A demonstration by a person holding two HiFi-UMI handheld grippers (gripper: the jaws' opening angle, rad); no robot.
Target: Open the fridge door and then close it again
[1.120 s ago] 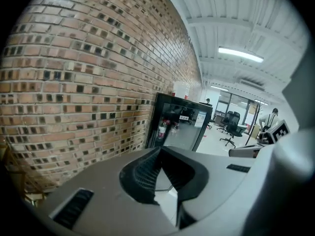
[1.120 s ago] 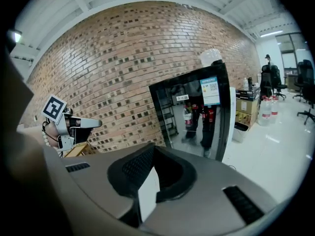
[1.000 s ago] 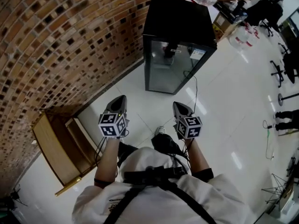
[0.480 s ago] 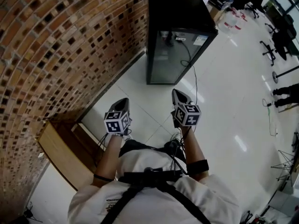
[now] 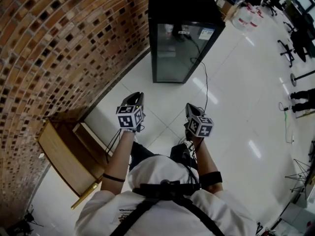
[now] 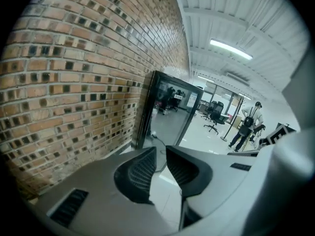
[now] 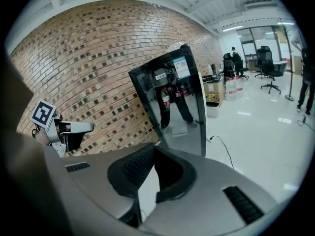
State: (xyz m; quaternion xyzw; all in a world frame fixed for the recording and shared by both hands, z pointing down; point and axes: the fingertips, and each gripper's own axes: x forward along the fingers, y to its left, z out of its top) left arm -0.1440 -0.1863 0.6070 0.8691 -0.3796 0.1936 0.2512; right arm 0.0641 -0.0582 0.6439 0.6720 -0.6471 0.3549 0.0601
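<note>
The black fridge with a glass door stands against the brick wall, ahead of me, its door closed. It also fills the middle of the left gripper view as the fridge and stands tilted in the right gripper view as the fridge, with bottles behind the glass. Both grippers hang in the air well short of it. My left gripper has just been opening its jaws: a narrow gap shows at the left gripper, with nothing in it. My right gripper is shut and empty, the tips meeting at the right gripper.
A wooden bench stands by the brick wall at my left. A black cable runs over the white floor from the fridge. Water bottles and office chairs stand at the far right. A person stands further off.
Both hands have sunk and shifted over the floor. The right gripper has rolled, so its marker cube now sits tilted. The fridge has shifted a little left in the head view.
</note>
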